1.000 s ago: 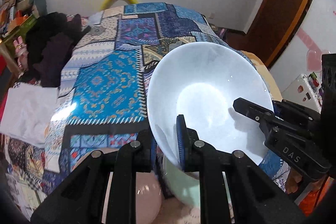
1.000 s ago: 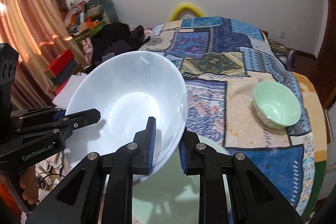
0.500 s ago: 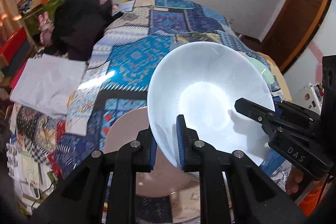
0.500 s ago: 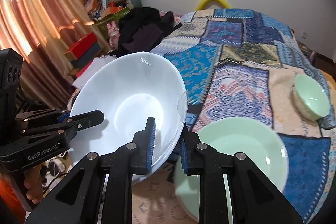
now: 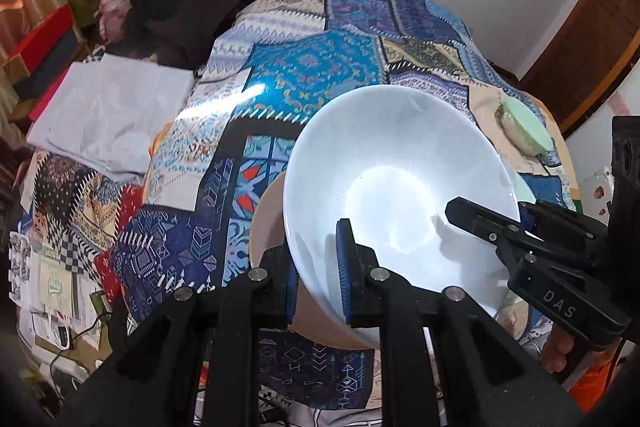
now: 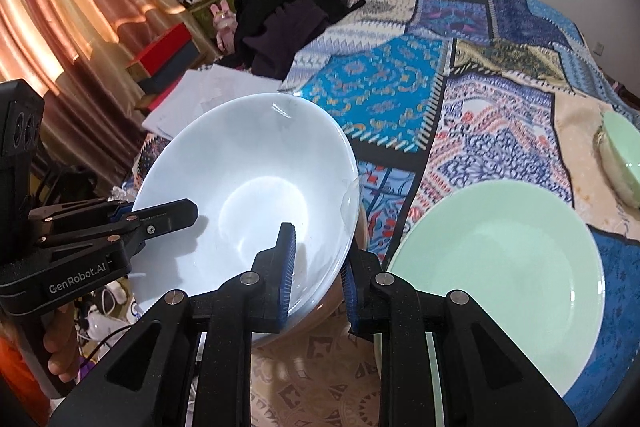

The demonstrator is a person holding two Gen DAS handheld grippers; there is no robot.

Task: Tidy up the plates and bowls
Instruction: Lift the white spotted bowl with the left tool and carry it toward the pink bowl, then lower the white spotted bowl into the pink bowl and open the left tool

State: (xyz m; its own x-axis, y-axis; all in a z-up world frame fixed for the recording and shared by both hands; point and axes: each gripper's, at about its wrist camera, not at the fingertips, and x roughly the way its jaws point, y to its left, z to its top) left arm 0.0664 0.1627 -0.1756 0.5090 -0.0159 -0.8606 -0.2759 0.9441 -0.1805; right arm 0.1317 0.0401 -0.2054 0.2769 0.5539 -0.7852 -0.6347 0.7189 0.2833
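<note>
White, glossy and deep: large bowl held in the air over the near edge of the table, tilted, above a pinkish-beige plate of which only a sliver shows. Left gripper pinched on the near-left rim, right gripper pinched on the near-right rim, blue ribbed pads on both sides of the thin wall.

Risks, as a judgement: smooth glazed rim liable to slide out of narrow pads if either hand twists or the two drift apart; tilted bowl likely to clip the plate beneath on the way down, chipping either piece; uneven release apt to leave it rocking on its small base.

Pale green plate flat and shiny at near right; small green bowl at far right. Patchwork tablecloth, blue-patterned, with a plastic-like sheen.
</note>
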